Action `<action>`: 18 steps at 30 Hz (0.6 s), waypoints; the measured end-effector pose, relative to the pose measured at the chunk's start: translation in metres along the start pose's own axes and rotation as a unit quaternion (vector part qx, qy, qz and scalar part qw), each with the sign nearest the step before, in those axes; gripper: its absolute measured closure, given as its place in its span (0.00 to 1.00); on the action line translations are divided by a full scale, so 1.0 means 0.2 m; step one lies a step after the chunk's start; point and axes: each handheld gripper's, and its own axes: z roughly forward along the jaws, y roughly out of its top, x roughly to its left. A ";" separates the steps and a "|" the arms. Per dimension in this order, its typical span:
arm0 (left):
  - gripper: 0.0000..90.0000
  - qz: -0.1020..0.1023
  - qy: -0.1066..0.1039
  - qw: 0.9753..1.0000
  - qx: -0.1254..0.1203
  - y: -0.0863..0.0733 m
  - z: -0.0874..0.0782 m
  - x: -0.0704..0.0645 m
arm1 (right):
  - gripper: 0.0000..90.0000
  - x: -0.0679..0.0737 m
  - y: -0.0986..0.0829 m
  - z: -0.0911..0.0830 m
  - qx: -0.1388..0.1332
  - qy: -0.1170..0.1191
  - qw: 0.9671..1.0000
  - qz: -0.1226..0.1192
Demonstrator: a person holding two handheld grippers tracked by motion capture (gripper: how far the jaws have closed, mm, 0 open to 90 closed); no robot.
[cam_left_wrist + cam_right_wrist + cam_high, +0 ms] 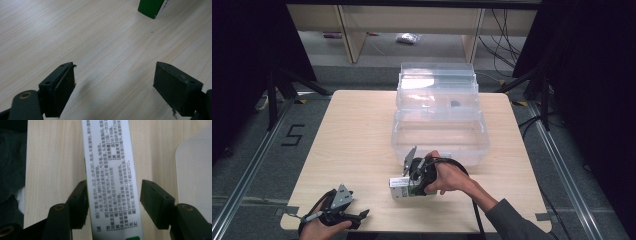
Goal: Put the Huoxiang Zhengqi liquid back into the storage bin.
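Here my right gripper [113,202] straddles the small box [110,177] at lower centre of the high view, its left jaw touching, its right jaw apart. If I lift before closing, the box tips onto the tabletop [357,130]. My left gripper [113,82] rests wide open, empty.

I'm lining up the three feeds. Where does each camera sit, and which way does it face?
High view: above the person's side, looking forward and down at the table, clear bin, both hands.
Left gripper view: on the left tool, facing bare tabletop, jaws apart.
Right gripper view: on the right tool, looking down on the box, jaws astride it.
Shared: the box.
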 end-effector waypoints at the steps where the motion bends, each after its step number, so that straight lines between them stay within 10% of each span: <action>1: 0.19 0.006 0.001 1.000 0.005 0.00 0.00 0.00 | 0.49 0.00 0.00 0.00 0.003 0.000 1.000 0.003; 18: 0.19 -0.003 0.003 1.000 0.004 0.00 -0.01 0.00 | 0.72 0.00 0.02 0.02 0.019 0.012 0.998 -0.059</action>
